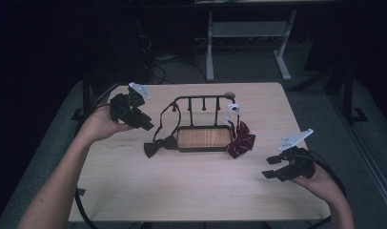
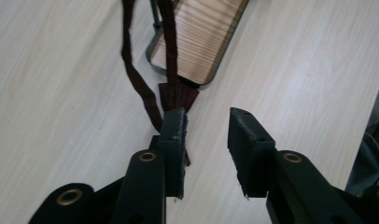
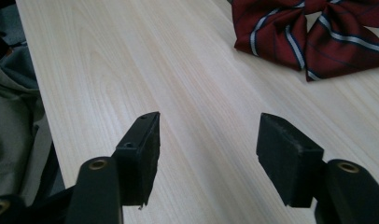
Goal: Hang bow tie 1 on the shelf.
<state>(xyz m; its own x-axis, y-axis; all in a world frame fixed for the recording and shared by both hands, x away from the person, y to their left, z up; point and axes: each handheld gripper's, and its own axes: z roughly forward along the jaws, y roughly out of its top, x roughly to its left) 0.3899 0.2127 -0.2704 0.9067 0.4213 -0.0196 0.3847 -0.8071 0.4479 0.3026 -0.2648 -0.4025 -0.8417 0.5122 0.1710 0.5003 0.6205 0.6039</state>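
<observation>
**2 bow ties at the rack, both grippers open and empty**

Left gripper (image 1: 143, 123) sits at the table's (image 1: 182, 186) left side, jaws parted, nothing between them. Dark bow tie (image 1: 159, 145) lies on the table just ahead of it, touching the left end of the rack's wooden tray (image 1: 204, 138); its strap loops up to the rack's left post (image 1: 175, 106).

Right gripper (image 1: 273, 168) is near the right front edge, jaws wide apart, empty. Striped red bow tie (image 1: 240, 140) lies at the tray's right end, well apart from it.

Left gripper view: dark bow tie's knot (image 2: 178, 96) just beyond the left jaw tip, 2 strap runs (image 2: 140, 79) leading away toward the tray (image 2: 197, 37). Long axis roughly along the jaws.

Right gripper view: white stripes on the red bow tie (image 3: 313, 32), wings spread across the upper right.
</observation>
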